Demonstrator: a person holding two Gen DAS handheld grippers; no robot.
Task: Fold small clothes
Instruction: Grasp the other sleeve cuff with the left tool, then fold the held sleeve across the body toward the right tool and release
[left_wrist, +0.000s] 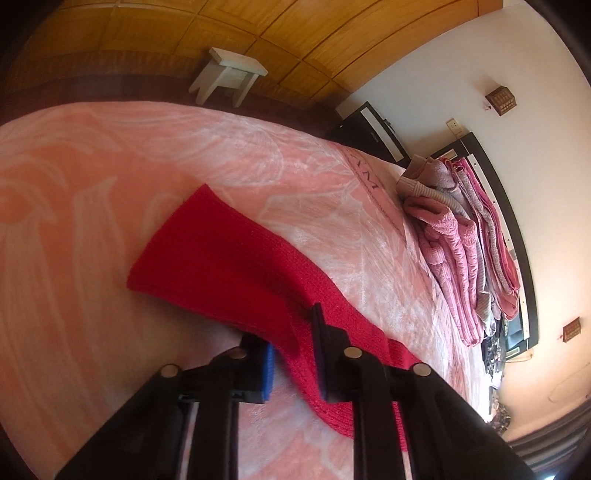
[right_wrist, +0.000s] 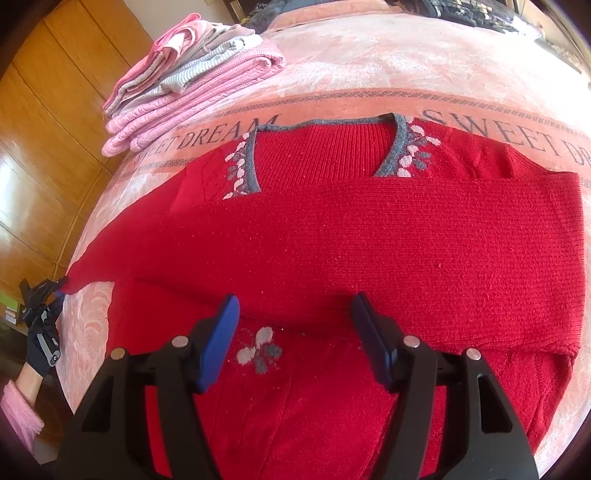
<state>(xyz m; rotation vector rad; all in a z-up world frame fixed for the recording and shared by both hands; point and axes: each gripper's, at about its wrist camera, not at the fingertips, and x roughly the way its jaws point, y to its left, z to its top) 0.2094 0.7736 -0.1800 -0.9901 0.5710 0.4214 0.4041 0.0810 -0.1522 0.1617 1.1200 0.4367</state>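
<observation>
The left gripper (left_wrist: 293, 349) has its blue-padded fingers (left_wrist: 267, 373) pinched on a fold of the red sweater (right_wrist: 354, 240), at the end of one sleeve (left_wrist: 218, 258); the cloth fills the gap between the pads, so the exact edge held is hidden. In the right wrist view this same gripper (right_wrist: 55, 291) shows only as a small dark shape at the far left edge, with the sleeve tip meeting it, and a gloved hand (right_wrist: 42, 343) and pink cuff (right_wrist: 18, 417) below, partly cut off by the frame.

The right gripper (right_wrist: 295, 332) hangs over the lower body of the sweater with its fingers (right_wrist: 221, 339) spread wide and nothing between them; whether the tips touch the knit cannot be made out. Between them lies a small grey and white flower motif (right_wrist: 258, 350).

The sweater lies flat on a bed covered with a pink blanket (right_wrist: 369, 66), neckline (right_wrist: 325, 123) pointing away, grey trim with leaf patterns at the V. The other sleeve is folded straight across the chest, hiding the middle of the front. The hem runs out of the picture at the bottom.

Beyond the collar, the blanket's printed band reads "SWEET DREAM", partly covered. At the far left corner sits a stack of folded pink and grey clothes (right_wrist: 192, 74). Dark, patterned items at the bed's far edge are too blurred to name. A white stool (left_wrist: 229, 74) stands on the floor beyond the bed.
</observation>
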